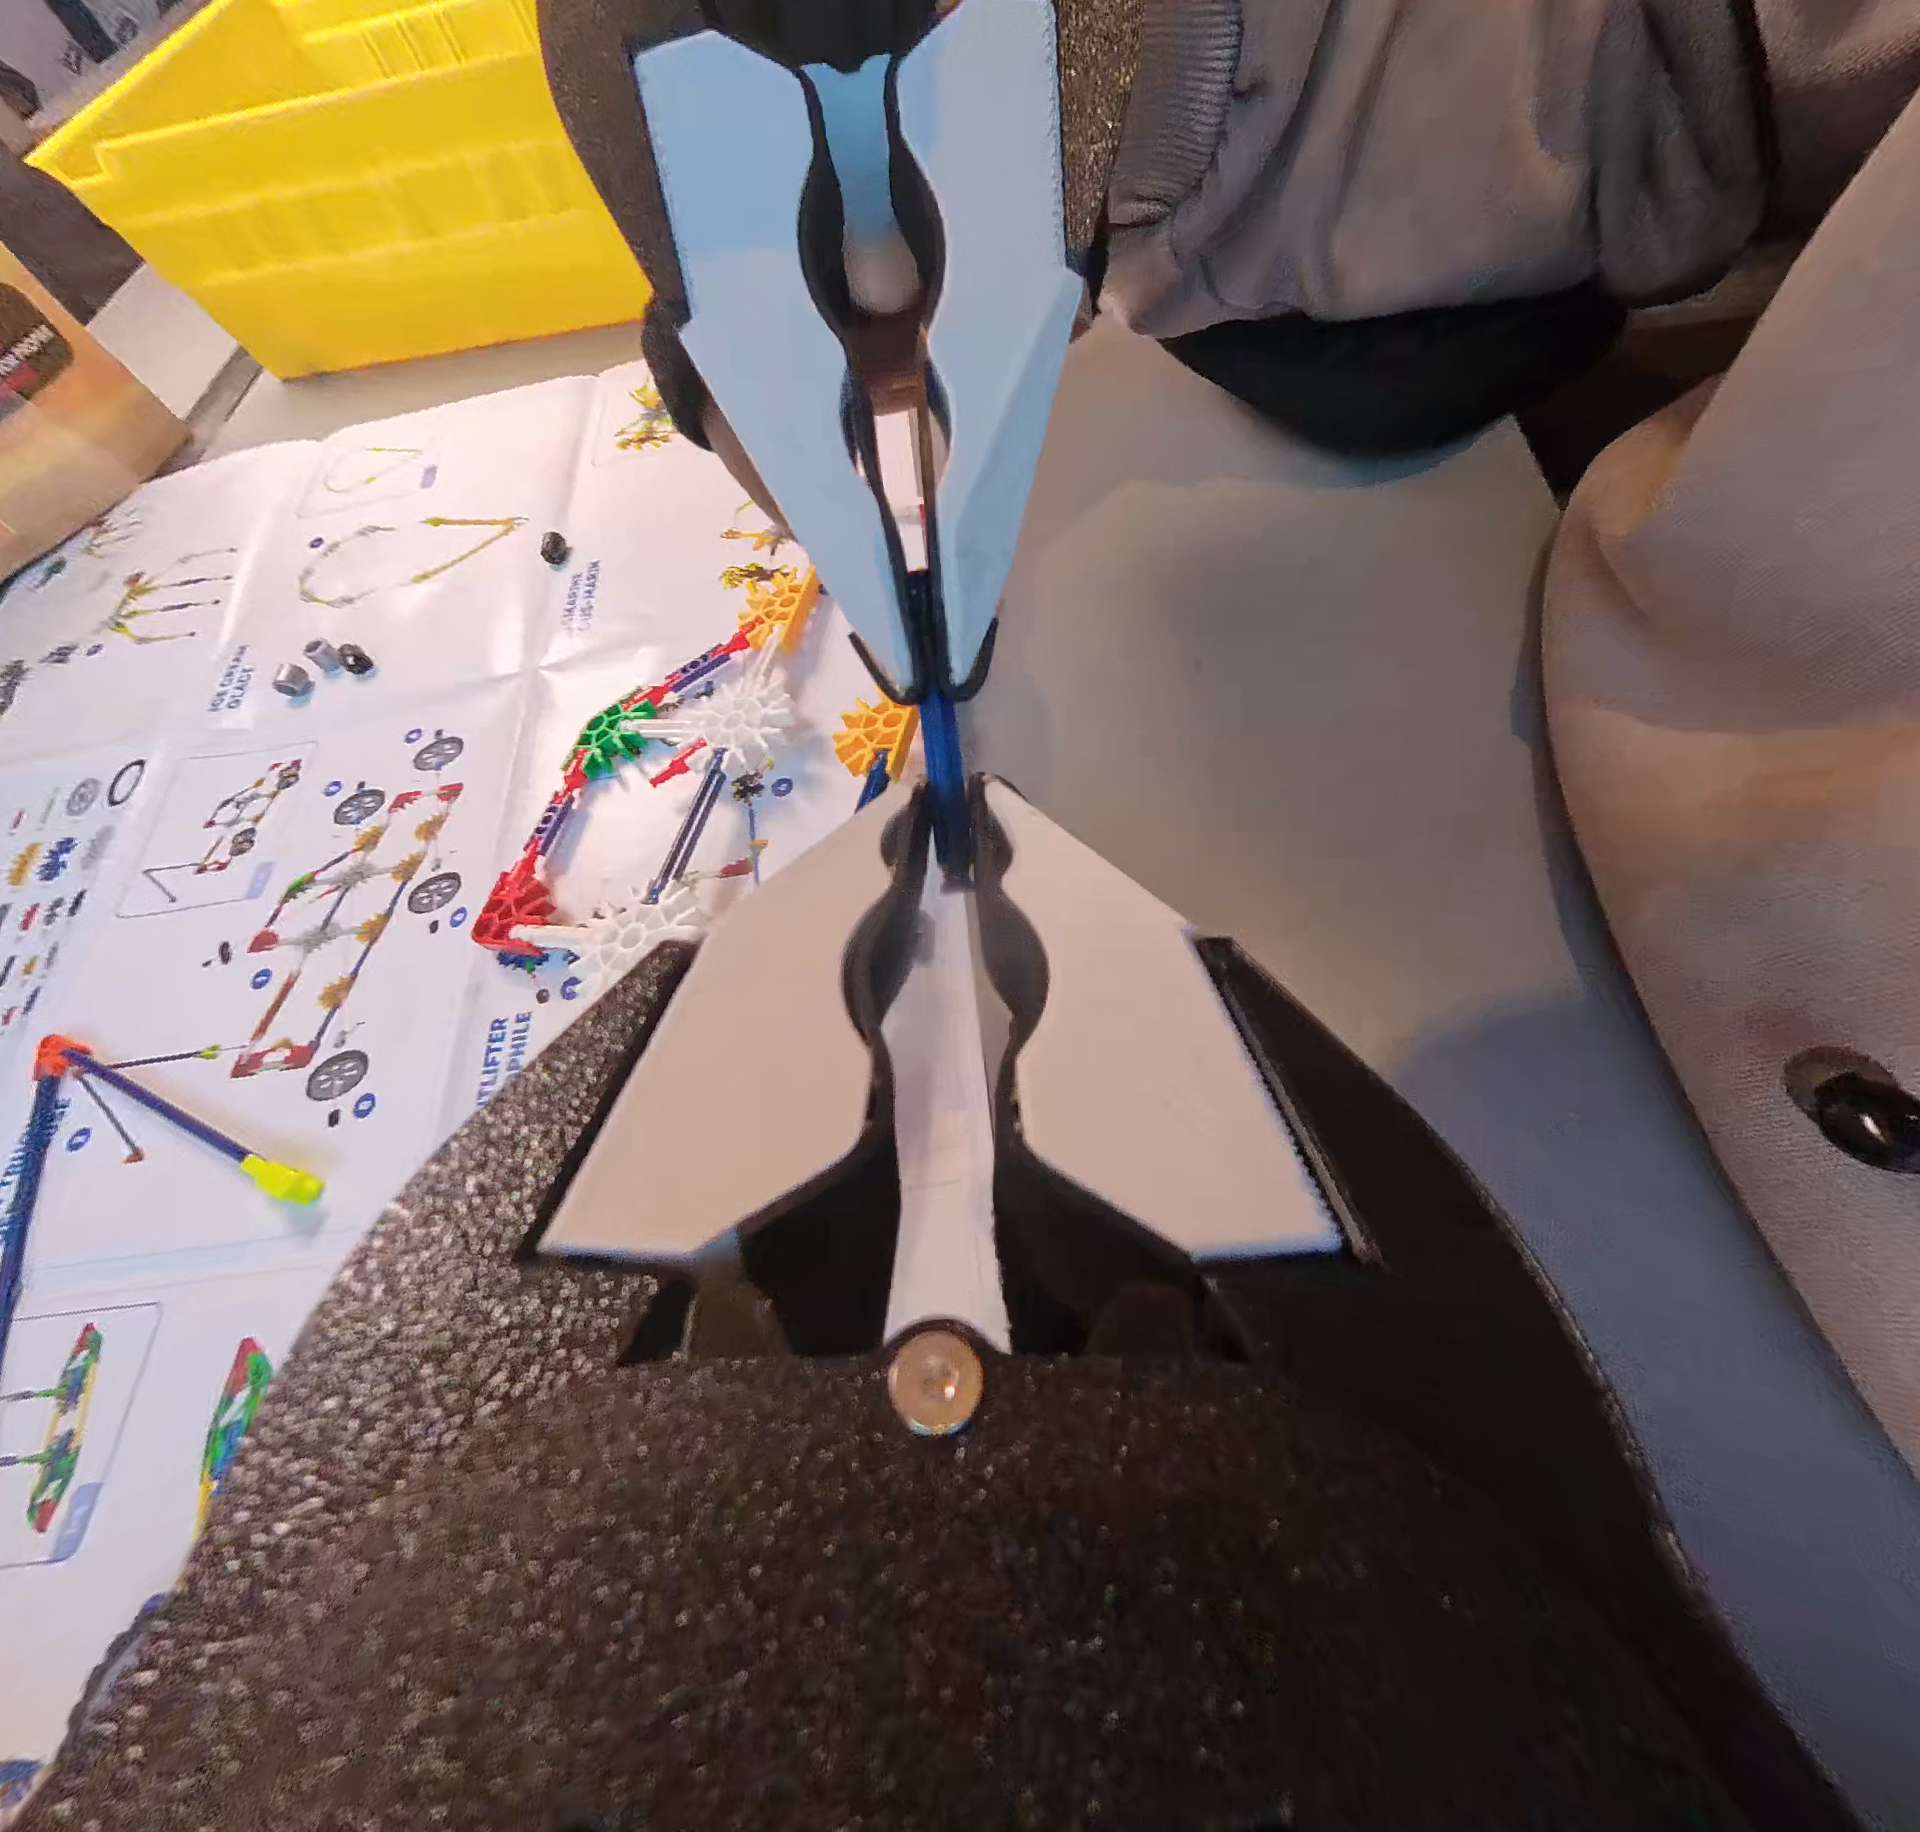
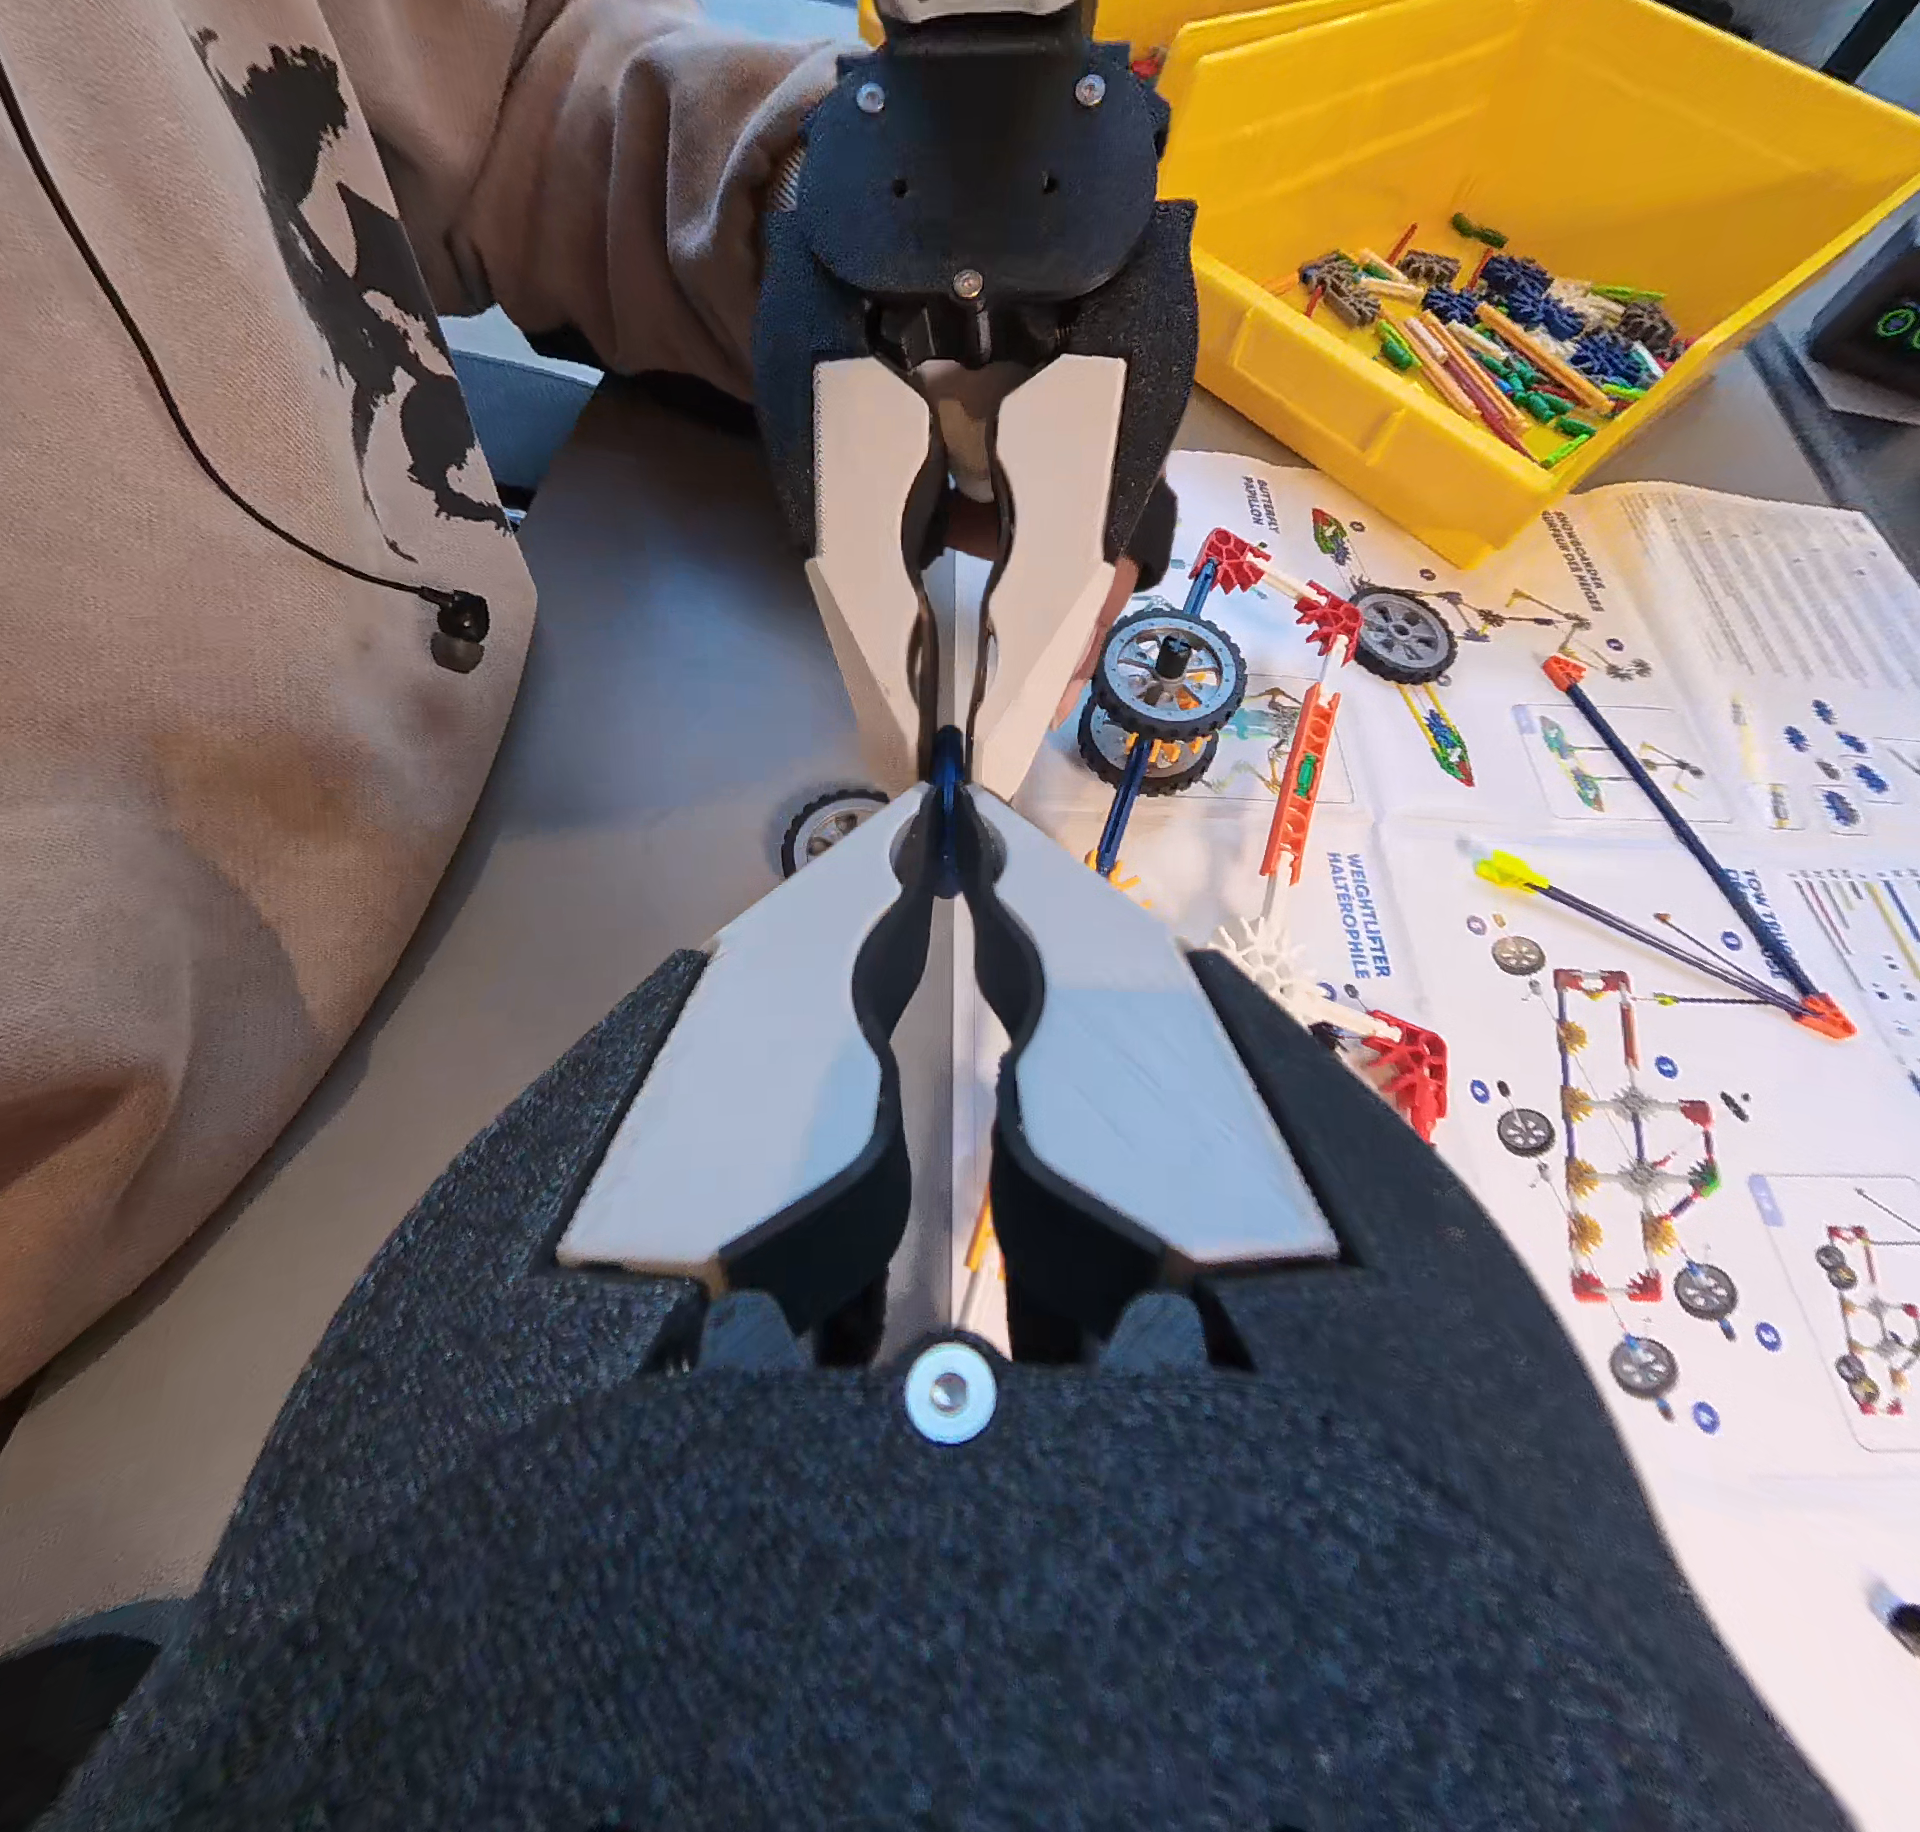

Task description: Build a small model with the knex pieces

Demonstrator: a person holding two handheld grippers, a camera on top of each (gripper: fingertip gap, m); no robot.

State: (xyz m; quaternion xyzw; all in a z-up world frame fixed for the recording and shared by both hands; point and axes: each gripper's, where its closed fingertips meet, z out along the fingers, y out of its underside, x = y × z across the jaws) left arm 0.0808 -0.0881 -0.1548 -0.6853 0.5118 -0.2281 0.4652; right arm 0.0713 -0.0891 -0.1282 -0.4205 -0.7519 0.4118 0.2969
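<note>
Beside the yellow parts bin point(image 2: 1558, 172), above the instruction sheet point(image 2: 1558, 951), your left gripper point(image 1: 945, 795) and right gripper point(image 2: 945, 795) each clench one end of a blue rod point(image 1: 940, 754): light, stiff, slippery; keep gripping its ends.

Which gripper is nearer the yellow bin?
Left. The left gripper reaches in from the yellow bin's side of the table. The right gripper faces it from farther off; both clamp one blue rod.
</note>
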